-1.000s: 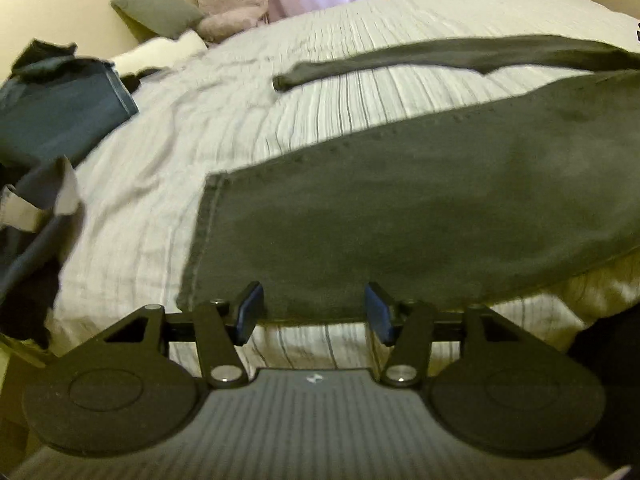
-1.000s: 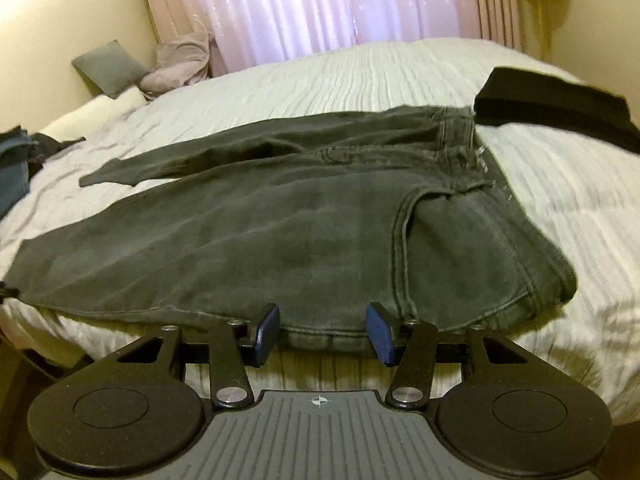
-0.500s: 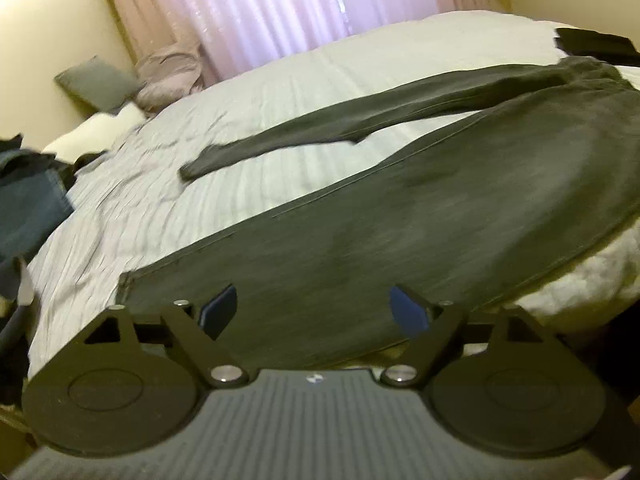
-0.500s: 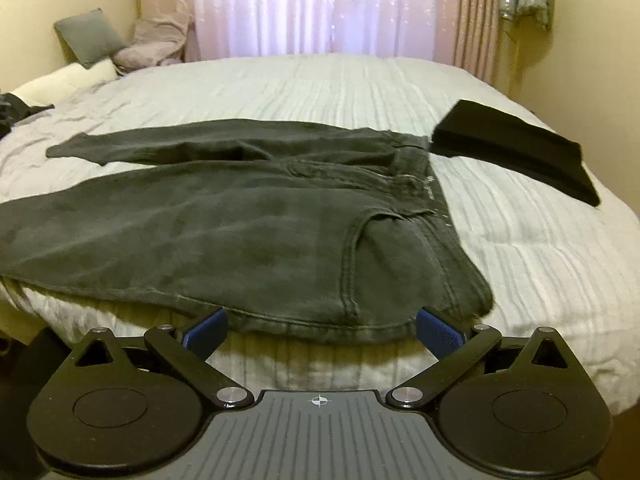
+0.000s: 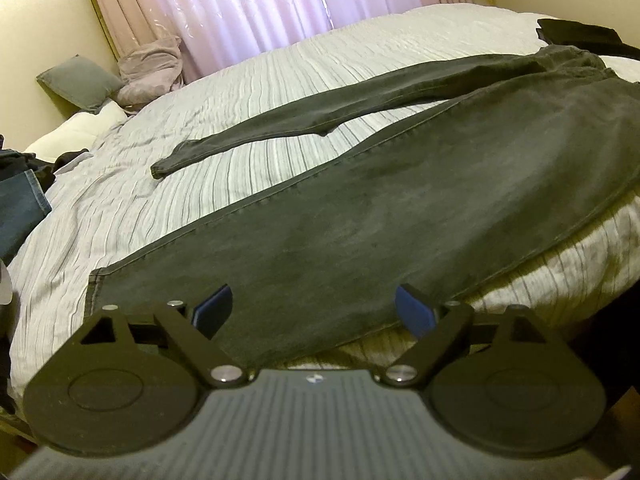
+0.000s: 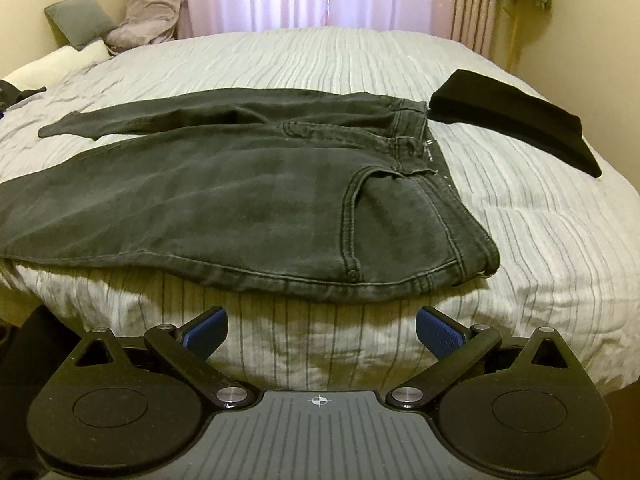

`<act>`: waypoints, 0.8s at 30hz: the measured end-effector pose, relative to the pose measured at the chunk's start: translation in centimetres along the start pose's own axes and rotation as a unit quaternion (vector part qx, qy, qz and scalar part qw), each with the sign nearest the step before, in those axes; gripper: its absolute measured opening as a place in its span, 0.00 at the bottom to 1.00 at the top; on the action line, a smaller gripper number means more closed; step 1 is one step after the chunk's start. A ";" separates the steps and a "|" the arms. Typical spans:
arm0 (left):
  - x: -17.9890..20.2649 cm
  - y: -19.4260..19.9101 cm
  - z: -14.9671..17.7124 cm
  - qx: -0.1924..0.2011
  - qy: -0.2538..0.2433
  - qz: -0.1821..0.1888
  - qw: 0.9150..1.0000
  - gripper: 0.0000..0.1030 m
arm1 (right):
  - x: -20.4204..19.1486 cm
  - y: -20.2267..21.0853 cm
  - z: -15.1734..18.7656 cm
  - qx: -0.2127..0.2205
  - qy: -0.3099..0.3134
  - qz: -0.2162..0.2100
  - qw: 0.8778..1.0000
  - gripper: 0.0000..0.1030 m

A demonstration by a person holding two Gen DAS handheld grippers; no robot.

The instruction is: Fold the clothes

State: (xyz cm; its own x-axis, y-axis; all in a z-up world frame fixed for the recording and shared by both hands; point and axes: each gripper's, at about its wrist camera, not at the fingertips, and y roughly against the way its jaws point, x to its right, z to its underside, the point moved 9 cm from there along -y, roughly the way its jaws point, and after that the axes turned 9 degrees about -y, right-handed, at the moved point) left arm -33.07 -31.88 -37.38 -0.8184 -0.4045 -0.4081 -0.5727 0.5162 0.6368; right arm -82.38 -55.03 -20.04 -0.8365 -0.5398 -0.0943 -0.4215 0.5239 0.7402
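Dark grey jeans (image 5: 400, 208) (image 6: 224, 200) lie flat on the striped bed (image 5: 248, 92) (image 6: 520, 240), legs spread apart, waistband to the right. The near leg runs along the bed's front edge; the far leg (image 5: 320, 116) stretches toward the pillows. My left gripper (image 5: 314, 312) is open over the lower part of the near leg, close to its hem, with nothing between its fingers. My right gripper (image 6: 322, 330) is open just in front of the bed's edge, below the hip and pocket area, apart from the cloth.
A folded black garment (image 6: 516, 120) lies on the bed right of the waistband. Blue jeans and dark clothes (image 5: 20, 200) are piled at the left. A grey cushion (image 6: 78, 18), pink cloth (image 6: 148, 20) and white pillows sit by the curtain.
Both grippers have opened wide from a narrower gap. The left view swung right along the near leg; the right gripper drew back from the jeans' edge.
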 end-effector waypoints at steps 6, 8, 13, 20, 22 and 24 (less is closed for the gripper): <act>0.0 0.1 0.5 -0.001 -0.001 0.000 1.000 0.85 | -0.5 -0.3 0.3 -0.003 0.009 0.001 1.000 1.00; -0.1 0.2 0.6 -0.001 -0.001 0.000 1.000 0.85 | -0.5 -0.4 0.3 -0.003 0.009 0.000 1.000 1.00; -0.1 0.1 0.5 -0.003 -0.005 0.002 1.000 0.85 | -0.6 -0.4 0.2 -0.001 0.011 -0.002 1.000 1.00; -1.0 -0.7 -0.9 -0.004 -0.041 -0.003 0.999 0.85 | -0.6 -0.1 -1.5 0.013 0.014 -0.021 1.000 1.00; -1.7 -1.0 -1.7 -0.001 -0.058 -0.005 0.998 0.85 | -0.8 0.0 -2.7 0.022 0.023 -0.029 0.999 1.00; -2.7 -1.6 -3.0 0.003 -0.074 -0.009 0.997 0.85 | -1.0 0.0 -4.1 0.033 0.038 -0.036 0.998 1.00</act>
State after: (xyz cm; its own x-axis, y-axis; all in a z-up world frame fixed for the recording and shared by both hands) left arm -29.81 -33.81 -35.32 -0.8062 -0.2980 -0.5111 -0.5866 0.5151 0.6249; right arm -80.10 -57.22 -17.23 -0.7759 -0.6240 -0.0931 -0.5032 0.5231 0.6879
